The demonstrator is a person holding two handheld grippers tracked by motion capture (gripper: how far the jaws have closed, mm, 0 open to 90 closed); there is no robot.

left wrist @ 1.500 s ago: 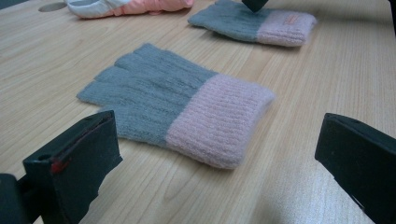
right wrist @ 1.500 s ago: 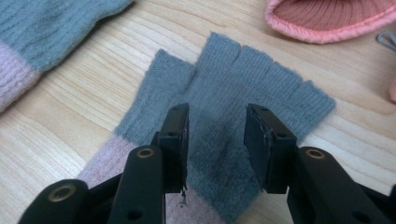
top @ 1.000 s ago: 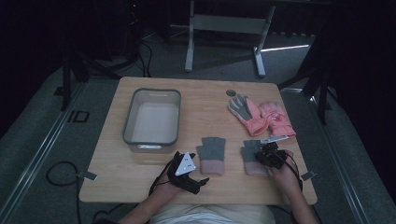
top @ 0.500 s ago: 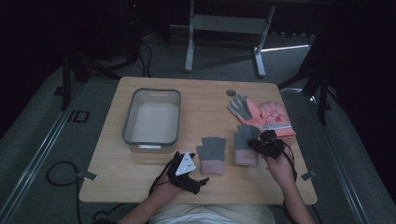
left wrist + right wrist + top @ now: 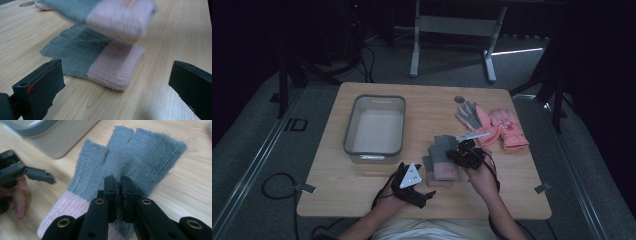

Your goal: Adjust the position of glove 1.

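Note:
A grey glove with a pink cuff (image 5: 95, 60) lies flat on the wooden table (image 5: 362, 185), in front of my left gripper (image 5: 117, 75). That gripper's jaws stand wide open and hold nothing. In the high view the left gripper (image 5: 422, 192) rests near the table's front edge. My right gripper (image 5: 119, 185) is shut on the grey part of a matching glove (image 5: 140, 152). It holds this second glove (image 5: 443, 145) just above the lying one (image 5: 439, 175). The carried glove shows blurred at the top of the left gripper view (image 5: 112, 12).
A grey tray (image 5: 374, 98) with nothing in it stands at the left middle of the table. Further gloves lie at the back right: a grey and pink one (image 5: 469, 115) and a pink pair (image 5: 507, 127). A small round hole (image 5: 459, 99) is behind them.
My right gripper has moved left and risen a little with its glove, from beside the lying glove to above it. The left gripper has stayed in place.

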